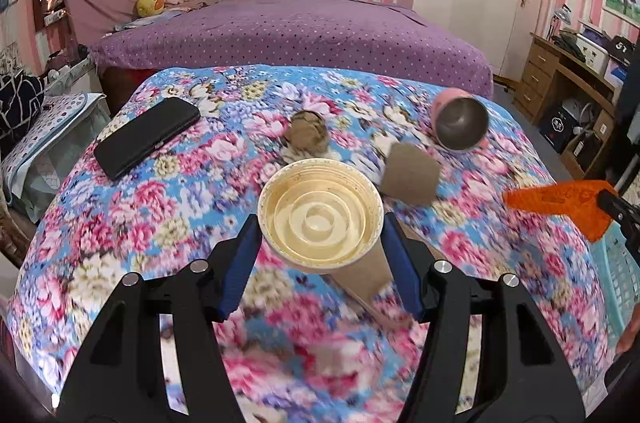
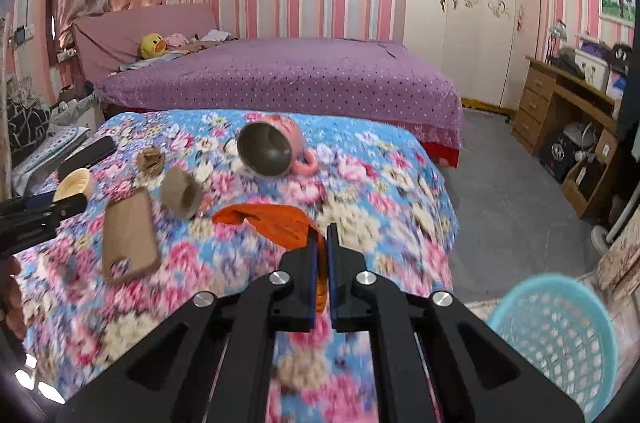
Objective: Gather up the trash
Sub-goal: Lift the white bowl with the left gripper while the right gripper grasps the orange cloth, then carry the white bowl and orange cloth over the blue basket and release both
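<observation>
A floral cloth (image 1: 120,223) covers the near table, with a purple bed (image 1: 288,35) behind it. A turquoise basket (image 2: 560,335) stands low at the right, beside the table. On the cloth lie a black phone (image 1: 146,135) far left, a tipped pink mug (image 2: 272,149), a brown phone case (image 2: 130,237), a cardboard piece (image 1: 410,179) and a crumpled brown wad (image 1: 308,133). The left gripper (image 1: 320,255) clamps a cream paper cup (image 1: 320,215). The right gripper (image 2: 322,263) is pinched tight on an orange wrapper (image 2: 276,223), held above the cloth.
</observation>
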